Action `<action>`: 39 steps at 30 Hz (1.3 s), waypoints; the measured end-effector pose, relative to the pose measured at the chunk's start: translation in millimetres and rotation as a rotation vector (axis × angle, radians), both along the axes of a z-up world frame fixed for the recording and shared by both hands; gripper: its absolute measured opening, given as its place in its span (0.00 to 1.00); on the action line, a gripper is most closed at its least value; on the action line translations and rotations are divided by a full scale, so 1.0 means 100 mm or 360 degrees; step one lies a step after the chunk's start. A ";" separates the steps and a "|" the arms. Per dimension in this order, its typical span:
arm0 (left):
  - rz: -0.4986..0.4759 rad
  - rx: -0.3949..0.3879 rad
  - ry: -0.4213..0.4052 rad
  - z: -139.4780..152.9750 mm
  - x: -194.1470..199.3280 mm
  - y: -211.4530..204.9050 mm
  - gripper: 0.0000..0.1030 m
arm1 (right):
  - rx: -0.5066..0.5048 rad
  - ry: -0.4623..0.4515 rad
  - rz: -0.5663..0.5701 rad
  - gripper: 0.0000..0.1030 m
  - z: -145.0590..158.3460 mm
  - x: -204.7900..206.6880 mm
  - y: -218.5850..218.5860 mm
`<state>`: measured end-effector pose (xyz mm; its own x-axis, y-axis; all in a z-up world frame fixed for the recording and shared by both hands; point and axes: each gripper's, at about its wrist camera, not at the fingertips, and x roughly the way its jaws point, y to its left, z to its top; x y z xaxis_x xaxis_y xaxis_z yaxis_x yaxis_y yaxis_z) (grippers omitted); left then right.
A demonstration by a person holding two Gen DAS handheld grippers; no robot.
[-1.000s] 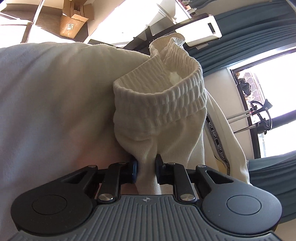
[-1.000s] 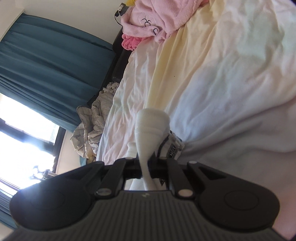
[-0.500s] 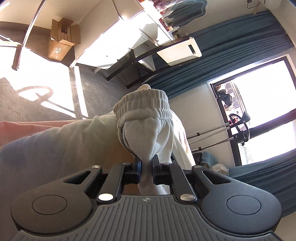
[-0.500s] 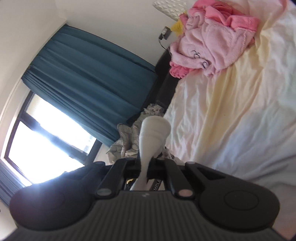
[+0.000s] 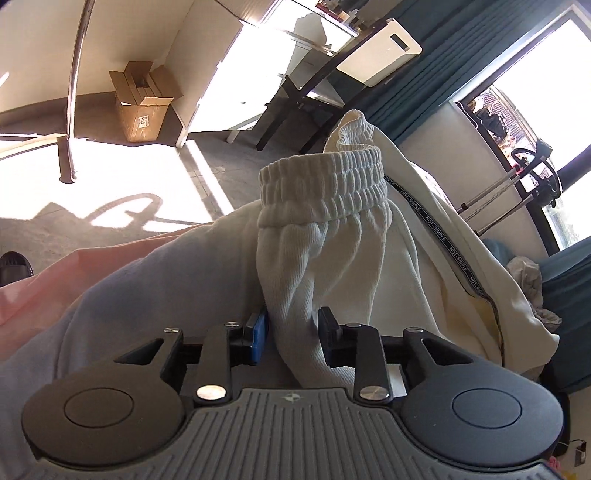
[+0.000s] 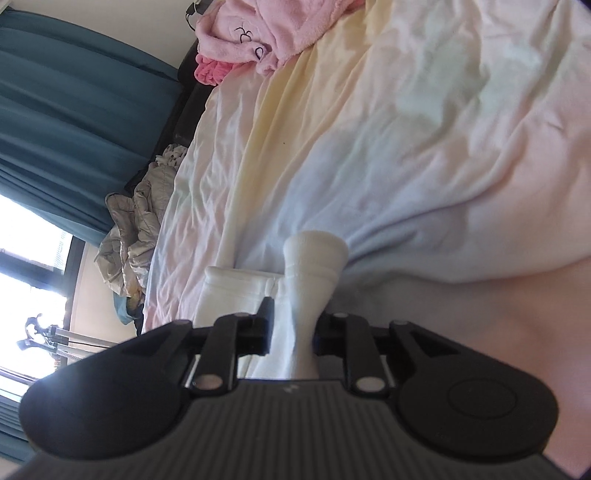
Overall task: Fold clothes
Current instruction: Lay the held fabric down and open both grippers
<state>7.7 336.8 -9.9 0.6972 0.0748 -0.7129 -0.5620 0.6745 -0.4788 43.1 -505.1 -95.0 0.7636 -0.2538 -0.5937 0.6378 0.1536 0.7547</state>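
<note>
2 wrist views, 1 cream garment (image 5: 332, 254) across both. Draped over the near edge of a bed (image 6: 406, 129), rumpled pale sheet running far and right in the right wrist view, wide and mostly bare; only a pink plush heap (image 6: 251, 33) at the far end. Beyond the bed's left edge: 1 crumpled grey blanket (image 6: 136, 214), teal curtains (image 6: 74, 103), bright window lower left. In the left wrist view, past the bed's edge, open sunlit floor to the far left, with 1 cardboard box (image 5: 142, 103) against the wall, 1 dark-legged table (image 5: 295, 99) and 1 white appliance (image 5: 380, 55) beyond; curtain and window at right.

Left gripper (image 5: 291, 332) about half spread, jaws opening; ribbed cuffed end (image 5: 321, 188) of the garment standing up between the 2 fingers, fabric against the left blue pad (image 5: 258, 332), a sliver of gap at the right finger, no pinch visible. Printed black tape (image 5: 436, 236) along the garment's inner seam to the right.

Right gripper (image 6: 291, 328) under half spread, jaws opening; 1 rolled cream fold (image 6: 314, 273) rising between the fingers, gap at the left finger, contact on the right hard to tell. Flat cream panel (image 6: 229, 295) lying just left of the fold on the sheet.

Count: 2 grippers, 1 garment, 1 bed, 1 box, 1 pink heap, 1 blanket.
</note>
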 end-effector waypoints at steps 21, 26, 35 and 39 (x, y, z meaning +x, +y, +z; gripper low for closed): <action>-0.0671 0.0852 -0.0352 0.71 -0.10 -2.47 0.80 | -0.0898 -0.0228 0.0769 0.53 1.00 -0.13 1.23; -0.0810 0.0930 -0.0369 0.58 0.05 -2.91 0.80 | -0.1015 -0.0239 0.1030 0.53 0.98 -0.08 1.70; -0.0889 0.0892 -0.0475 0.24 0.22 -3.05 0.80 | -0.1222 -0.0244 0.1304 0.53 0.89 0.01 2.24; -0.0901 0.0822 -0.0465 -0.07 0.20 -2.98 0.80 | -0.1333 -0.0218 0.1323 0.53 0.85 0.04 2.38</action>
